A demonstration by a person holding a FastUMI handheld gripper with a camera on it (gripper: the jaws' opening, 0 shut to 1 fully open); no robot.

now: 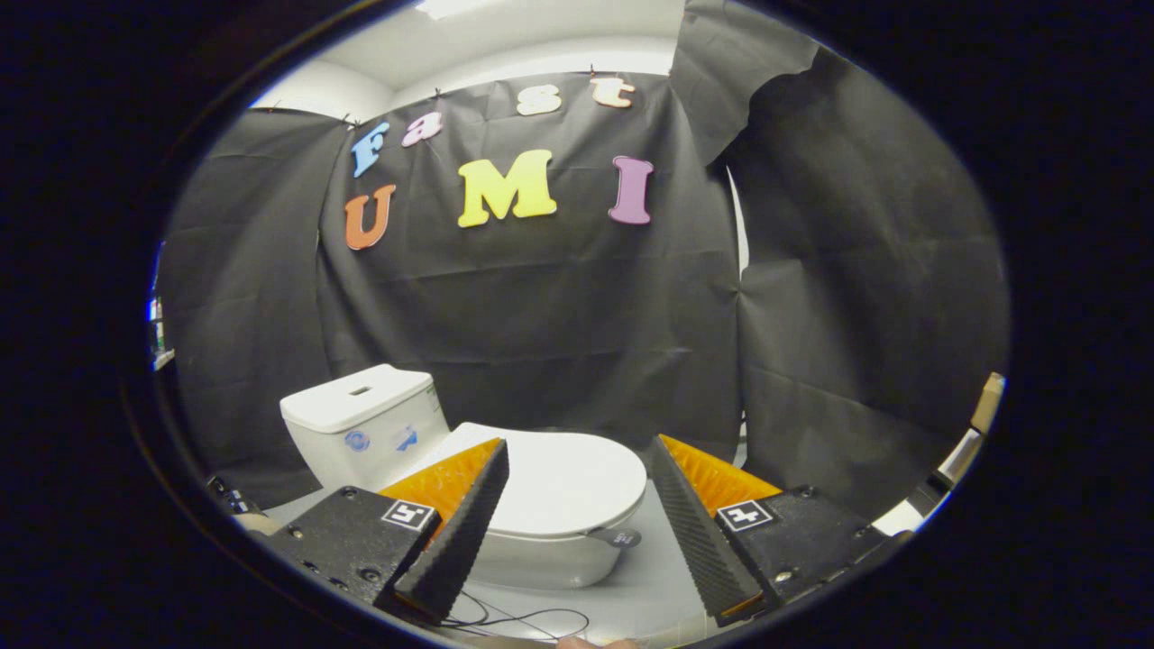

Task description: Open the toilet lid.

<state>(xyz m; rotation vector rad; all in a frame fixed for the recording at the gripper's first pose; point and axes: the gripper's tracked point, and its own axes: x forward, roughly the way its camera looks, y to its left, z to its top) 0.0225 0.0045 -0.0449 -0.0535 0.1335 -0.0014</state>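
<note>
1. Ribbed pads line the inner faces of the hand-held gripper (pixel 577 514), whose two fingers stand spread wide apart, released, grasping nothing; the ridging is probably there to bite on a smooth edge.
2. Square black-and-white marker tags sit on each finger's body, presumably for tracking; they hold patterns, not readable words.
3. Taking the toilet lid (pixel 563 482) as the landmark: the hand-held gripper sits in front of it and apart from it, with the lid's front curve showing in the gap between the fingers. The left finger overlaps the lid's near-left part in the view; the right finger stands off to the lid's right.
4. That lid is white, lying flat and closed on the toilet bowl (pixel 541 559), so the task looks not yet begun.
5. A small grey tab (pixel 620 538) sticks out at the lid's front right rim, likely added as a handle to pinch; the wide opening fits an approach to it.
6. Behind the lid, to its left, stands the tank (pixel 365 428), with a slot-like button on top and two small blue stickers on its side, too small to read.
7. In front of the lid, a thin black cable (pixel 523 620) lies looped on the pale floor (pixel 645 586).
</note>
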